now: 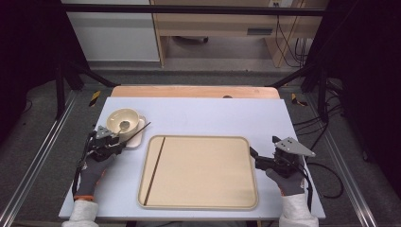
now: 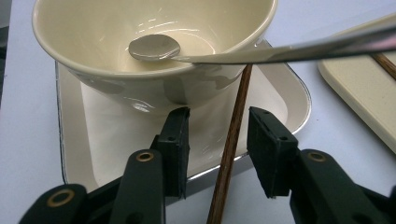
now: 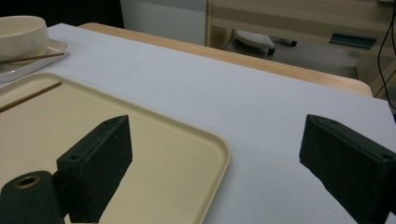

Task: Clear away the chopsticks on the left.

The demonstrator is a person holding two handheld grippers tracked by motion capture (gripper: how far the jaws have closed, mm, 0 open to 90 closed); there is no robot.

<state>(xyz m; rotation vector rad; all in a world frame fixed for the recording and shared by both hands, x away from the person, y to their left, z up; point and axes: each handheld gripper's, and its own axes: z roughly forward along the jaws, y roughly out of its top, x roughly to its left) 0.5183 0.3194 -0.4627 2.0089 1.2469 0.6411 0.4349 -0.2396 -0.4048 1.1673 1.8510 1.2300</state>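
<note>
A cream bowl (image 1: 124,120) (image 2: 140,28) stands on a small white plate (image 1: 135,138) (image 2: 289,100) at the left, with a metal spoon (image 2: 154,48) resting in it. A brown chopstick (image 1: 139,131) (image 2: 233,140) leans across the plate's edge. My left gripper (image 1: 118,144) (image 2: 219,116) is open, and this chopstick passes between its jaws with a gap on each side. A second chopstick (image 1: 155,170) (image 3: 28,97) lies along the left side of the beige tray (image 1: 203,201) (image 3: 187,140). My right gripper (image 1: 254,158) (image 3: 217,123) stands wide open at the tray's right edge, holding nothing.
The tray sits mid-table on a pale mat (image 1: 208,118), with a wooden table edge (image 1: 194,91) behind it. Cables (image 1: 326,175) trail off the right side. Black frame posts stand at both sides.
</note>
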